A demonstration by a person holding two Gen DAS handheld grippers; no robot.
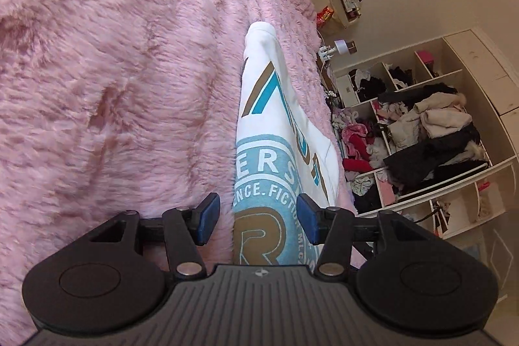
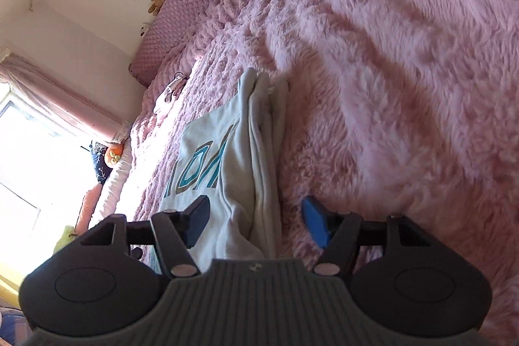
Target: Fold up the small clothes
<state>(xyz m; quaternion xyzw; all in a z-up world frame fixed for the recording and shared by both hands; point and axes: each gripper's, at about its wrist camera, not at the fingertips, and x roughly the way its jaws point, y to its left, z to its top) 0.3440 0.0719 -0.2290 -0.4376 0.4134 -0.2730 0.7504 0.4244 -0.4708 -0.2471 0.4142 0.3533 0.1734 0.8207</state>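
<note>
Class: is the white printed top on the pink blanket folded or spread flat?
Folded: the white top shows stacked layered edges along one side on the blanket.

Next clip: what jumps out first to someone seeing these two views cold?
The fluffy pink blanket fills both views. On it lies a white printed shirt, partly folded, with the open left gripper and right gripper straddling its edges. Right of the bed, open shelves overflow with clothes.

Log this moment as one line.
left gripper: open, over white printed shirt | right gripper: open, over shirt's folded edge | pink fuzzy blanket beneath
</note>
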